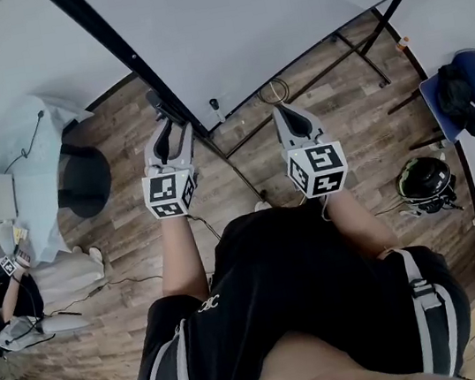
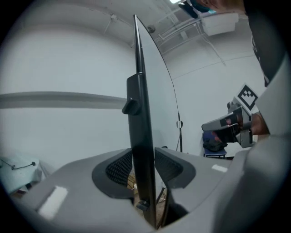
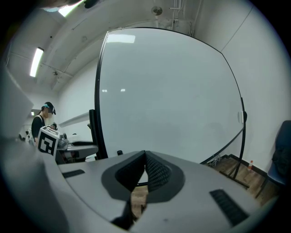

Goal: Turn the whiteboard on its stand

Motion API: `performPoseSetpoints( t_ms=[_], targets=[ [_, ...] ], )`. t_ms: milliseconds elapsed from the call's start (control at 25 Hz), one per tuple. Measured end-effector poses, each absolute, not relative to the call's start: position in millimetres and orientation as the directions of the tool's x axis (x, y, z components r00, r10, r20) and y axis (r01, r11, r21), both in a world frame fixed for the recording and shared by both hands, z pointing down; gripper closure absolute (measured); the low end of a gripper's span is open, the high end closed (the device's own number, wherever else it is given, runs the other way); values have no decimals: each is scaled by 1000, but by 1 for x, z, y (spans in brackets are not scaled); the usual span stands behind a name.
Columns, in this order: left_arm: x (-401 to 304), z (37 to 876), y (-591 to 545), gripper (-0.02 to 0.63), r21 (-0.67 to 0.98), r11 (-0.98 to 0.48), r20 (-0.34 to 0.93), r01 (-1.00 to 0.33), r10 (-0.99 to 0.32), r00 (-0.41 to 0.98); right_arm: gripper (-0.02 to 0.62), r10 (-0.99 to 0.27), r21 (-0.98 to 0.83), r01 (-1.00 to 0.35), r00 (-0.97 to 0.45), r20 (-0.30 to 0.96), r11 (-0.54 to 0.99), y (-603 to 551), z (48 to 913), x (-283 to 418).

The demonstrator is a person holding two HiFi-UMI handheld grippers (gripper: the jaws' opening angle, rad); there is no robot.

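Whiteboard above wood floor: left fingers clamp its edge, right fingers closed empty.

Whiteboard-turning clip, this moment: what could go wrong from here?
1. The left hand-held gripper clamps only the thin black frame of the whiteboard; it may slip as the board pivots.
2. The right hand-held gripper is shut and empty by the board face, so one grip would carry the turn.
3. A coiled cable lies on the floor under the board: a possible snag.
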State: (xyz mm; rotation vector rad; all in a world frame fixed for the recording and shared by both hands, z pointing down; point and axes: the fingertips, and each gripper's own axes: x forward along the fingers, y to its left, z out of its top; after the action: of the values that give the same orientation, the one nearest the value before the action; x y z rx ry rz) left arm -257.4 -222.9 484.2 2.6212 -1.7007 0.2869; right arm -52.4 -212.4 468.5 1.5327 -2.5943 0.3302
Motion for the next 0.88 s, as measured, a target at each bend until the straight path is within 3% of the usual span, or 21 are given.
performPoseSetpoints(
  t_ms=[240,280,320,880],
  targets=[
    [-261,455,-200,462,-56,-313,14,-948,-950,312,589,-860,-118,-880,-475,184,461,-212,464,-55],
    [-260,454,-195,560,-46,-309,8,-950,-951,309,589,-865,-120,-881,-472,173,457,-211,462,-54],
    [-256,453,-191,597,-42,-314,8,-949,-950,314,589,-869,-123,-883,-468,161,453,-211,460,-54],
    [-178,454,-189,597,17,-398,68,-917,-915,398,591,-896,-92,-893,-444,17,441,-190,434,-34]
  ],
)
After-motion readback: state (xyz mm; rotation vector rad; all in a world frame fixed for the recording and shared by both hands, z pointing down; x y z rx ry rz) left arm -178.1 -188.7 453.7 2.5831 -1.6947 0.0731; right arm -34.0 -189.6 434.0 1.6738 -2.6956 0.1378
